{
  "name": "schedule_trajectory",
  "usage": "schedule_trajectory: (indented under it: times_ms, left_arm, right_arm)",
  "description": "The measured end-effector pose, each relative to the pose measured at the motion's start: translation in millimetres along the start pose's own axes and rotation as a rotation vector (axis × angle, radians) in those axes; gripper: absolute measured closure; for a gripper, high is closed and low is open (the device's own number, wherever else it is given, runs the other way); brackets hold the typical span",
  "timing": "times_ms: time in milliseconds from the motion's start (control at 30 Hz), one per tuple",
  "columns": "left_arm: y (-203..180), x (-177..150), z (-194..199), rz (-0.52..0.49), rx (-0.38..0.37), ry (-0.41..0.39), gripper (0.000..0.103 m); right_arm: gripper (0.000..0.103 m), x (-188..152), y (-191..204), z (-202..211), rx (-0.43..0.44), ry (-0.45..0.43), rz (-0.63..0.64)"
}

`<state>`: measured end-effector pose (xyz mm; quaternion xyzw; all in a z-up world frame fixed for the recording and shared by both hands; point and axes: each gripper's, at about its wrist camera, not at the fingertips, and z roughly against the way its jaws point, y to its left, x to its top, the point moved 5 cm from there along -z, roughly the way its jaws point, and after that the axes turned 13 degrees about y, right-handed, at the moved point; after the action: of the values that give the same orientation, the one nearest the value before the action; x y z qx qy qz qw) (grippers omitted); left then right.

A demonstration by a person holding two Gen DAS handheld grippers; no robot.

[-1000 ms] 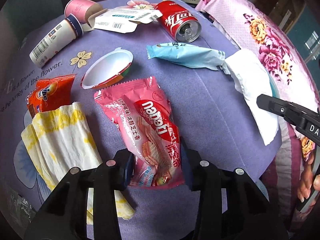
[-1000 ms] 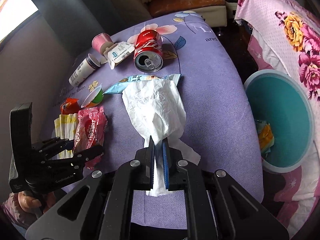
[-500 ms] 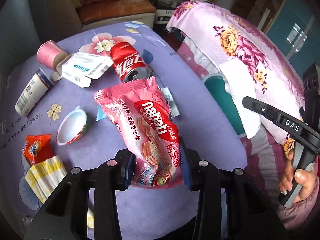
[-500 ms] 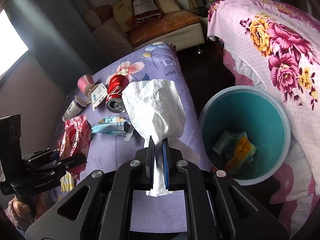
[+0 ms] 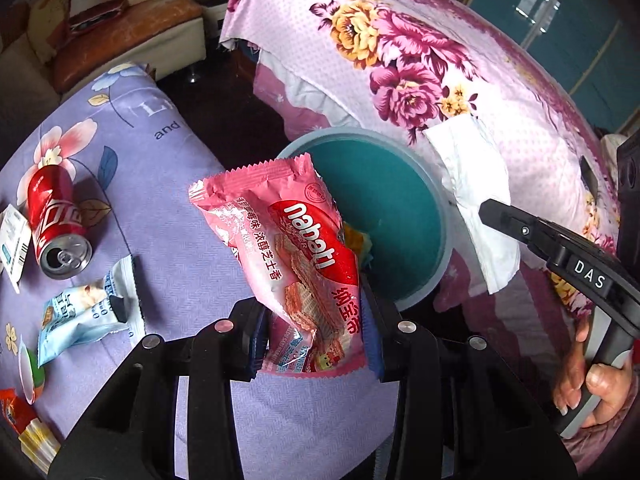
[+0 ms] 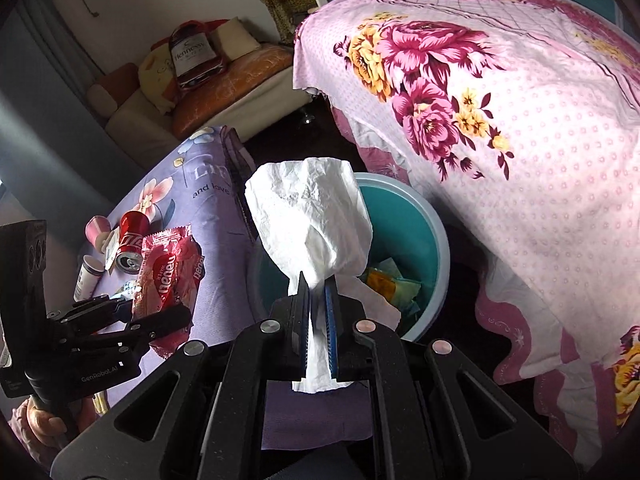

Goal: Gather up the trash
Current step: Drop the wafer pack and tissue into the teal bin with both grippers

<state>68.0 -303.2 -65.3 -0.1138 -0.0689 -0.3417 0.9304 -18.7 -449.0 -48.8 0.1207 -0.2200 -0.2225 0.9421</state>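
My left gripper [image 5: 314,322] is shut on a pink wafer wrapper [image 5: 292,248], which hangs above the edge of the purple table beside the teal bin [image 5: 400,208]. My right gripper [image 6: 318,300] is shut on a crumpled white tissue [image 6: 310,216], held up in front of the teal bin [image 6: 416,236]. The bin holds some yellow and green scraps [image 6: 386,280]. In the right wrist view the left gripper [image 6: 132,316] carries the wrapper [image 6: 168,272] at the left. In the left wrist view the right gripper [image 5: 492,210] holds the tissue [image 5: 476,192] at the right.
On the purple table [image 5: 192,256] lie a red can [image 5: 54,220], a light blue packet [image 5: 80,316], a white lid [image 5: 28,372] and an orange packet [image 5: 14,412]. A pink floral cover [image 6: 520,140] drapes over furniture beside the bin. A sofa [image 6: 208,96] stands behind.
Both grippers have swung right from over the table toward the teal bin, carrying the wrapper and the tissue. The bin now fills the middle of both views.
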Motion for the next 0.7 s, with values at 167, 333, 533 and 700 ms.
schedule_trajectory:
  times_ms: [167,333,533,700]
  left_arm:
    - [-10,15,-21,-0.016,-0.003,0.038,0.063]
    - [-16,24,-31,-0.036,0.006,0.051,0.063]
    - [-18,29,-31,-0.043,0.031,0.033,0.039]
    - [-9,28,-25,-0.008,0.043,0.012,0.018]
  right_arm:
    - [0.096,4,-14,-6,-0.010,0.014,-0.021]
    - [0.096,8,-18,-12,-0.009,0.027,-0.029]
    - [0.096,11,-17,-18,-0.015,0.040,-0.034]
    - [0.096,14,-14,-19,-0.022,0.045,-0.028]
